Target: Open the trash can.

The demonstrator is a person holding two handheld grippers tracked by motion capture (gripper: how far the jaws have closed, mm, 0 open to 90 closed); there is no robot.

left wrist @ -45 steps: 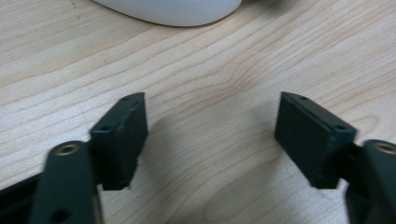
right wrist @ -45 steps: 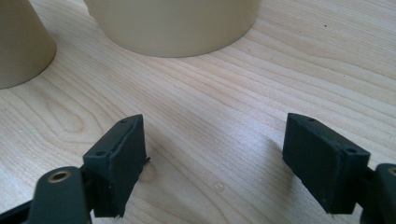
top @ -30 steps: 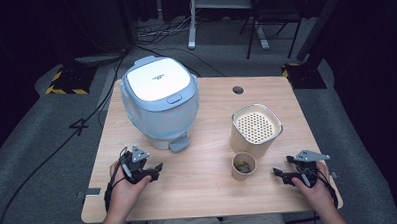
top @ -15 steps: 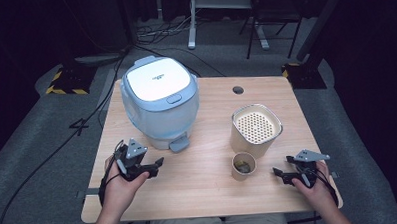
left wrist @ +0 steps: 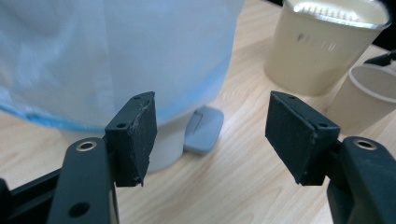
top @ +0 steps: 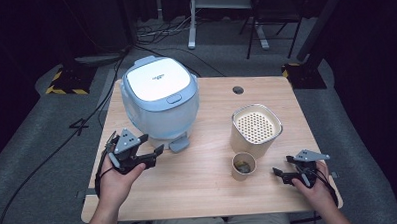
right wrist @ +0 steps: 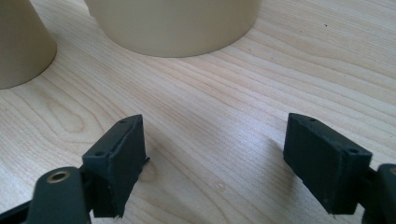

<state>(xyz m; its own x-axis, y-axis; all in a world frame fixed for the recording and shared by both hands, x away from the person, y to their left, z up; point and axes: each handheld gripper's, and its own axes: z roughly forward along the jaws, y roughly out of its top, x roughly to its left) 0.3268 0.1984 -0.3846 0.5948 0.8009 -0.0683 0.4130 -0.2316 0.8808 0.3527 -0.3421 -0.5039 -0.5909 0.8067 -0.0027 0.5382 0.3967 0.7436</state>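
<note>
A white and pale-blue rice cooker [top: 158, 101] stands at the table's back left with its lid down, a grey tab [top: 179, 143] at its foot. My left gripper [top: 155, 154] hovers just left of that tab, jaws open and empty. In the left gripper view the cooker [left wrist: 116, 56] and tab [left wrist: 204, 129] lie just beyond the left gripper [left wrist: 210, 135]. A beige canister [top: 255, 130] with a perforated top stands at the right, a small paper cup [top: 244, 166] in front of it. My right gripper [top: 282, 166] rests low, right of the cup, open and empty [right wrist: 215, 158].
The wooden table [top: 209, 191] has a round cable hole [top: 238, 90] at the back. The floor around it is dark, with cables and a stand's legs behind. In the right gripper view the cup [right wrist: 21, 42] and canister [right wrist: 173, 23] sit ahead over bare wood.
My left hand has lifted its gripper off the table, a little closer to the cooker's foot. The right gripper has stayed in place.
</note>
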